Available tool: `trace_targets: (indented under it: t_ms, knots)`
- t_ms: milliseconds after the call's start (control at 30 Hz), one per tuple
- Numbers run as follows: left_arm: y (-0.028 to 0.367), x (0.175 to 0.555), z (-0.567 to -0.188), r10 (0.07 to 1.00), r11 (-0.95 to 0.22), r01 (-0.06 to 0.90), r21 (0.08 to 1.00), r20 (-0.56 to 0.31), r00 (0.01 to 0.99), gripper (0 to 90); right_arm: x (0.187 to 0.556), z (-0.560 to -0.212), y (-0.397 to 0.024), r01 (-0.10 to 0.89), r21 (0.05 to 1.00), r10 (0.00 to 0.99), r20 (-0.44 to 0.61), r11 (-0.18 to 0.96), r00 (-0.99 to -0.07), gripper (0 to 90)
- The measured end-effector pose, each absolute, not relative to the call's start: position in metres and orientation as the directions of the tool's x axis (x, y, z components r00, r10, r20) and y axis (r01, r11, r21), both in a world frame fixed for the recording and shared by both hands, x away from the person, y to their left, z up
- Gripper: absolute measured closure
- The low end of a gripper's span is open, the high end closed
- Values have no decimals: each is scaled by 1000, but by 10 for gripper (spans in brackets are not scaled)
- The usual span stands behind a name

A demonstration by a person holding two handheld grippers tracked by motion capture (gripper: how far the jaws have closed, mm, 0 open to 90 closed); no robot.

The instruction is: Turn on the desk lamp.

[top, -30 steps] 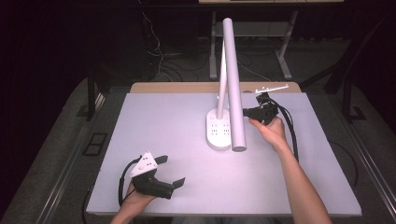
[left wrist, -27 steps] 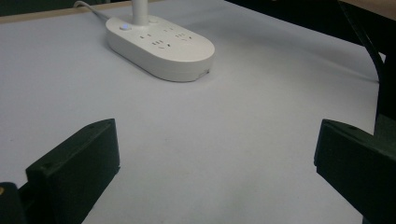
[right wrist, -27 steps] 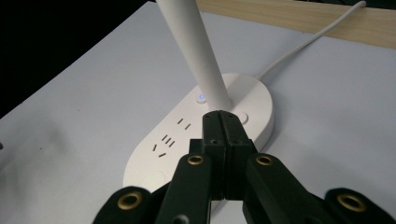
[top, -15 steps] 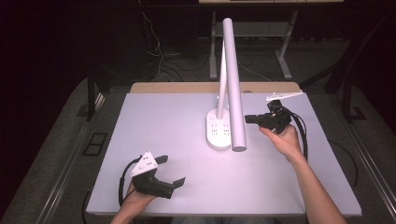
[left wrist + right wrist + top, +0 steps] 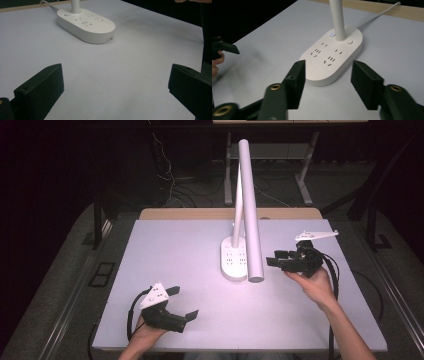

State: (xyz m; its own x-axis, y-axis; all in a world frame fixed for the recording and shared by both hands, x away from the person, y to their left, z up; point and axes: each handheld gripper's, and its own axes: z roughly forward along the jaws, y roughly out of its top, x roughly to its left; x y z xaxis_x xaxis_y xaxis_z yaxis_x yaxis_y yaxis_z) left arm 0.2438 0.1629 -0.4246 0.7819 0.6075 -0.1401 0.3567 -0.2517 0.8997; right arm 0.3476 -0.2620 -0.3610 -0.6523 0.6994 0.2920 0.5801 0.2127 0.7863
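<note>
A white desk lamp stands mid-table on an oval base (image 5: pixel 234 262) that carries several sockets, with its long tube head (image 5: pixel 251 210) slanting out over it. My right gripper (image 5: pixel 272 259) is held just right of the base, open, pointing left at it. In the right gripper view the base (image 5: pixel 337 55) lies just past my open gripper (image 5: pixel 328 67), which holds nothing; a small button (image 5: pixel 332 34) glows blue beside the post (image 5: pixel 338 20). My left gripper (image 5: pixel 182 301) rests open at the near left of the table. Its own view shows the open gripper (image 5: pixel 115 82) empty, with the base (image 5: pixel 86 23) well ahead.
The pale table top (image 5: pixel 165 250) has a wooden strip (image 5: pixel 190 214) along its far edge. The lamp's white cable (image 5: pixel 377 16) runs off the back of the table. Dark floor, cables and desk legs surround the table. The lamp head overhangs the base's right side.
My right gripper has come down and back toward the near side, a little to the right, and now points at the lamp base. The left gripper has not moved.
</note>
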Motion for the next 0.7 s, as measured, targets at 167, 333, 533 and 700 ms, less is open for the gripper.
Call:
trace_targets:
  t_ms: [167, 333, 533, 700]
  knots:
    - [163, 244, -424, 608, -252, 356, 900, -139, 781, 0, 331, -366, -263, 583, 776, 721, 259, 241, -642, 117]
    - [163, 244, -424, 609, -252, 357, 900, -140, 781, 0, 313, -376, -267, 574, 787, 717, 264, 227, -646, 1]
    - [164, 244, -424, 612, -252, 358, 899, -138, 779, 0, 290, -388, -274, 576, 791, 708, 285, 208, -647, 1]
    - [164, 245, -425, 614, -254, 359, 898, -138, 777, 0, 277, -396, -277, 580, 790, 702, 300, 196, -646, 1]
